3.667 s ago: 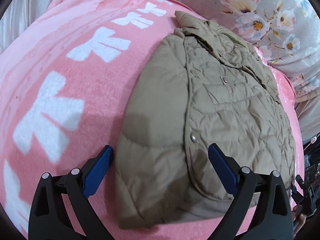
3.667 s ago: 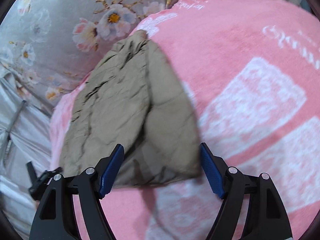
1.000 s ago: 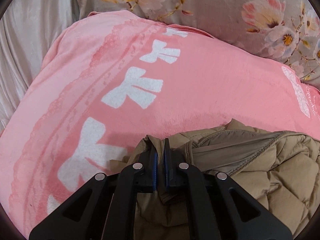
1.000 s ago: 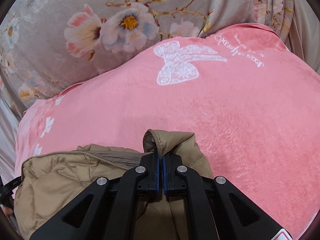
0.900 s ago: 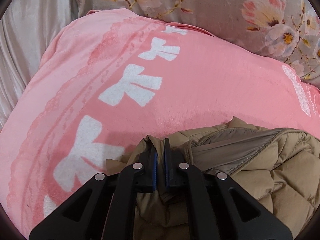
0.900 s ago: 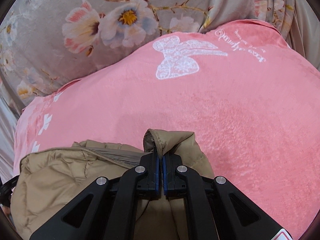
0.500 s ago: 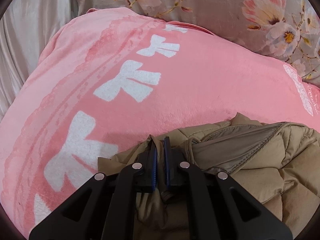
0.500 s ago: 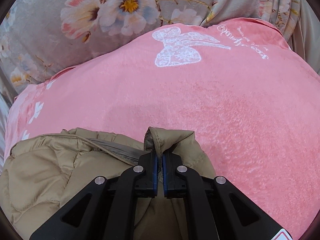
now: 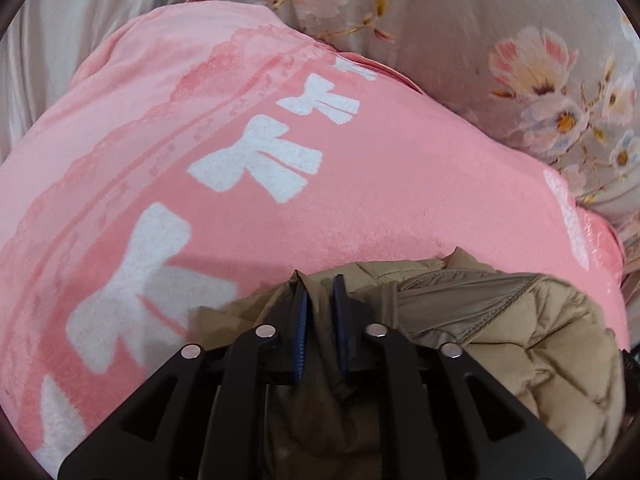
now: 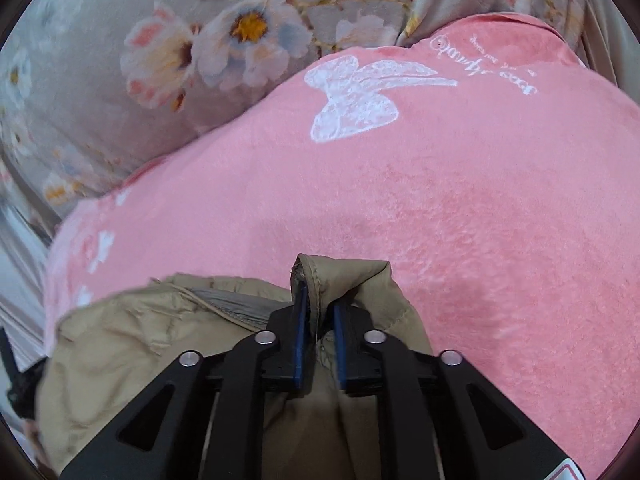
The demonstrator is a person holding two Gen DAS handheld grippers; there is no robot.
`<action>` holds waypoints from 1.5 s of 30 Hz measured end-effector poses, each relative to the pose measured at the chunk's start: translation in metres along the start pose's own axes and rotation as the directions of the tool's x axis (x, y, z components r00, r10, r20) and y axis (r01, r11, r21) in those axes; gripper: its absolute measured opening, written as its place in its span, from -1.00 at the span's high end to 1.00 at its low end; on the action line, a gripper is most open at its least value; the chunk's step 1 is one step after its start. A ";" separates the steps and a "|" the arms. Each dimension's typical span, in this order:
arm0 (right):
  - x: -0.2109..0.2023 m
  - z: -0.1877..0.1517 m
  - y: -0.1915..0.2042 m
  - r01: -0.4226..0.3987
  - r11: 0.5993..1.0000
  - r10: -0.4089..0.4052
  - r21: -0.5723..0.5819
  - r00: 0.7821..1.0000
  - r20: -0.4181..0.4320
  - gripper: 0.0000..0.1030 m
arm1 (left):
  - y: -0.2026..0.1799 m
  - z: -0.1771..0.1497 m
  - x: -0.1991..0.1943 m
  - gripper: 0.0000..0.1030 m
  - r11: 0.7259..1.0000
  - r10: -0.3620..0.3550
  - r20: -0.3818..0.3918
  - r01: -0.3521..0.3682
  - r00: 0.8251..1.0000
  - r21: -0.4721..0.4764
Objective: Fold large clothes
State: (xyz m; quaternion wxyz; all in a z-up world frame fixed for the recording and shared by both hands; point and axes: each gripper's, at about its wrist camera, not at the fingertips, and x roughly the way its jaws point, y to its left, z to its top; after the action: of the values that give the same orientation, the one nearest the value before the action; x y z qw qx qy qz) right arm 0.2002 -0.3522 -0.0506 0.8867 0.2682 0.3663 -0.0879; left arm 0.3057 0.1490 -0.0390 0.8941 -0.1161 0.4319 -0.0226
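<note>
Opening at this moment, the left gripper [image 9: 320, 300] has its blue pads a narrow gap apart with a fold of the tan quilted jacket [image 9: 520, 340] standing between them; the cloth looks slack there, no longer pinched. The right gripper [image 10: 319, 304] shows the same: jaws parting, a stitched hem of the jacket rising between the pads and leaning on the left one. The jacket lies bunched on the pink blanket [image 10: 460, 220], its near edge carried over onto the rest, with the grey lining showing along the fold.

Judged from this, the main risk is the puffy filling springing the fold open once both edges are free. A hem could also catch on a ridged pad and be dragged along if either hand pulls away before the jaws are clear, skewing the fold.

White script is printed on the blanket near its far corner [image 10: 486, 66], upside down in the right wrist view; I cannot read it with any confidence. A white bow [image 10: 360, 100] sits beside it, and plainer white bows [image 9: 256, 160] run along the border. The floral bedding [image 10: 180, 52] beyond bears no writing.
</note>
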 end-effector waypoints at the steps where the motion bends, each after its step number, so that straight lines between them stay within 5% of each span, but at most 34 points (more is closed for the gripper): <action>1: -0.014 0.003 -0.005 -0.012 1.000 0.011 0.022 1.000 0.026 0.49 | 0.005 0.002 -0.010 0.32 1.000 0.004 0.007 -0.004 1.000 -0.011; 2: -0.033 0.007 -0.012 -0.003 0.999 0.000 0.044 0.997 0.074 0.18 | 0.009 0.005 -0.022 -0.23 0.999 0.032 0.030 -0.032 0.999 -0.016; 3: -0.049 0.011 -0.017 0.006 0.999 -0.012 0.054 0.993 0.115 0.00 | 0.014 0.008 -0.043 -0.37 0.998 0.067 0.100 -0.065 0.993 -0.021; 7: -0.110 0.023 -0.024 0.029 0.998 -0.040 0.054 0.974 0.225 0.02 | 0.020 0.026 -0.101 -0.39 0.992 0.113 0.216 -0.124 0.970 0.037; 12: -0.118 0.015 0.060 0.044 0.987 -0.011 -0.155 0.979 0.203 0.55 | -0.037 0.035 -0.137 -0.34 0.986 0.057 0.254 -0.094 0.965 0.137; 16: -0.082 -0.013 0.144 0.022 0.940 0.024 -0.342 0.991 0.129 0.72 | -0.112 0.021 -0.115 -0.30 0.959 0.014 0.206 -0.071 0.978 0.275; 21: -0.023 -0.028 0.182 0.009 0.922 0.003 -0.387 1.000 0.029 0.74 | -0.162 0.002 -0.059 -0.24 0.942 0.018 0.108 -0.053 0.994 0.331; 26: 0.037 -0.042 0.185 -0.026 0.922 -0.029 -0.387 0.990 -0.135 0.74 | -0.169 -0.008 -0.033 -0.23 0.939 0.027 0.076 -0.051 0.997 0.340; 32: 0.055 -0.065 0.214 -0.051 0.865 -0.025 -0.500 0.989 -0.144 0.77 | -0.157 -0.013 -0.011 -0.24 0.931 0.106 0.063 -0.122 0.992 0.343; 38: 0.064 -0.060 0.207 -0.065 0.885 -0.012 -0.462 0.987 -0.161 0.93 | -0.134 -0.022 0.014 -0.26 0.948 0.124 0.031 -0.127 0.992 0.290; 45: 0.068 -0.066 0.202 -0.053 0.892 -0.017 -0.448 0.988 -0.151 0.98 | -0.141 -0.033 0.023 -0.26 0.926 0.174 0.069 -0.187 0.982 0.327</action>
State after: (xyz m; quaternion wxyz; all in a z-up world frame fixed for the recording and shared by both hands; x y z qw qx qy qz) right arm 0.2802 -0.1438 -0.0535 0.8950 0.0646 0.4404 0.0281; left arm 0.3034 0.0026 -0.0446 0.9073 0.0760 0.4134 -0.0105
